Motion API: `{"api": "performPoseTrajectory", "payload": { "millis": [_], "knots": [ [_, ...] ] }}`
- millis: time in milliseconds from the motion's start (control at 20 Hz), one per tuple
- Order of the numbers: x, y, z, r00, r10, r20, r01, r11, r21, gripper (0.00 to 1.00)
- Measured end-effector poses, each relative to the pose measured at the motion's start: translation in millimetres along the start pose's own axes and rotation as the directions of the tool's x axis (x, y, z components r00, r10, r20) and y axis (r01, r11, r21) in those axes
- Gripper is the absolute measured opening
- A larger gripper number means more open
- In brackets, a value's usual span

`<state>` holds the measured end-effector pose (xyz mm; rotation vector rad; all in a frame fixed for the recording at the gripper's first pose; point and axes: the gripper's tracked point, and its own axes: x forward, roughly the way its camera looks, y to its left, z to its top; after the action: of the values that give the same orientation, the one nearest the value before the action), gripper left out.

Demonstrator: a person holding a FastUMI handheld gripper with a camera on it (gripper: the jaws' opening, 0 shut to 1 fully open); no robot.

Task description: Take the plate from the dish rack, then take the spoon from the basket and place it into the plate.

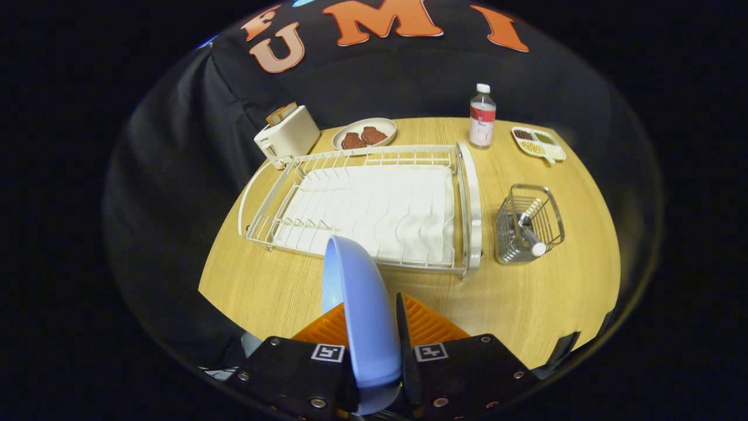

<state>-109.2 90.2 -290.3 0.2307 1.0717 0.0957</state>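
A light blue plate (361,316) is held edge-on between the jaws of the gripper (374,342), which are closed on it from both sides; the plate stands nearly upright and rises from between the fingers towards the dish rack (374,204). The plate is seen clear of the rack, above the near part of the wooden counter (561,304). The white wire dish rack lies just beyond the plate, with a white drain mat inside it, and no dishes are seen in its slots. To the right of the rack, apart from it, a wire basket (529,225) stands on the counter, and the spoon (530,228) is seen leaning inside it, handle end up towards the near side. At the far edge of the counter a white toaster (287,137) with a slice in its slot is placed beyond the rack's left corner. Beside it a pale dish (365,134) carries two brown pieces of food. Farther right a clear bottle (482,117) with a white cap stands upright, and a small divided tray (539,143) with differently coloured fillings lies near it.
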Motion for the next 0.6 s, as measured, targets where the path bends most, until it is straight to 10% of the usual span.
{"api": "performPoseTrajectory", "payload": {
  "millis": [600],
  "knots": [
    [56.1,-11.0,-59.6,0.988,0.153,0.014,-0.151,0.950,0.273,0.31]
  ]
}}
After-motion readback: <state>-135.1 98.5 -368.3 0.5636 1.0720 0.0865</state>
